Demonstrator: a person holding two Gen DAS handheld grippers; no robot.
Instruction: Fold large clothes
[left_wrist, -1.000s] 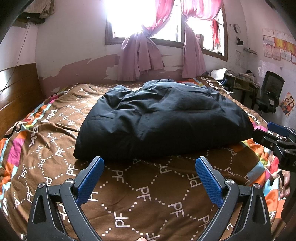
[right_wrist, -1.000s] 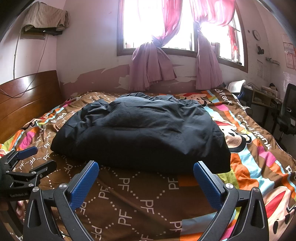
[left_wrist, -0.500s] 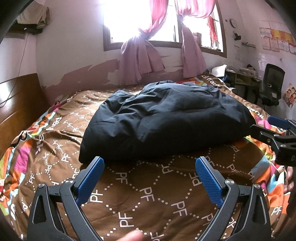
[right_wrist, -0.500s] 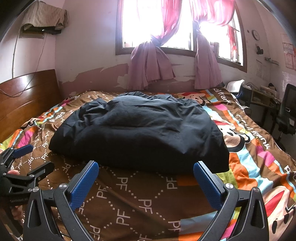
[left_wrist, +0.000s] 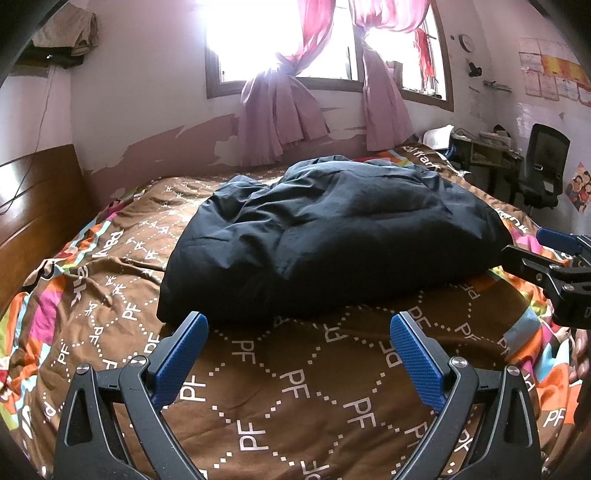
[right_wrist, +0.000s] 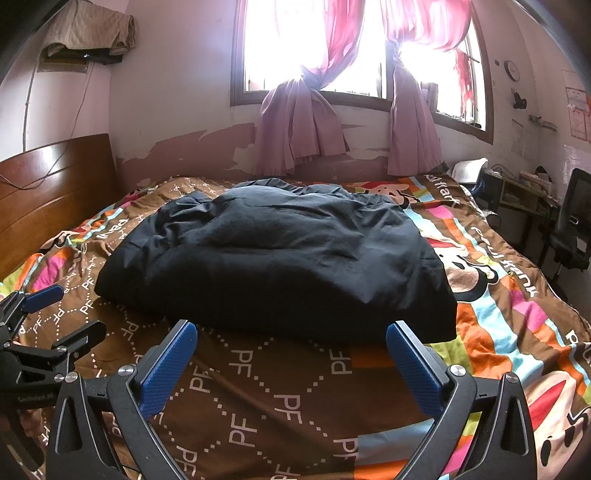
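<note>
A large dark navy garment (left_wrist: 332, 236) (right_wrist: 280, 266) lies in a puffy, folded heap in the middle of the bed. My left gripper (left_wrist: 297, 332) hovers open just short of the heap's near-left edge, nothing between its blue pads. My right gripper (right_wrist: 291, 339) is open too, in front of the heap's near-right edge, holding nothing. Each gripper shows in the other's view: the right gripper (left_wrist: 546, 258) at the far right, the left gripper (right_wrist: 55, 317) at the far left.
A brown and multicoloured patterned bedspread (left_wrist: 295, 387) covers the bed. A wooden headboard (right_wrist: 55, 184) stands on the left. The window with tied pink curtains (right_wrist: 303, 122) is behind. A desk and black office chair (left_wrist: 543, 166) stand to the right of the bed.
Both grippers have drifted slightly relative to the bed; in the left wrist view the heap has shifted right and looks nearer. Both stay open and hold nothing.
</note>
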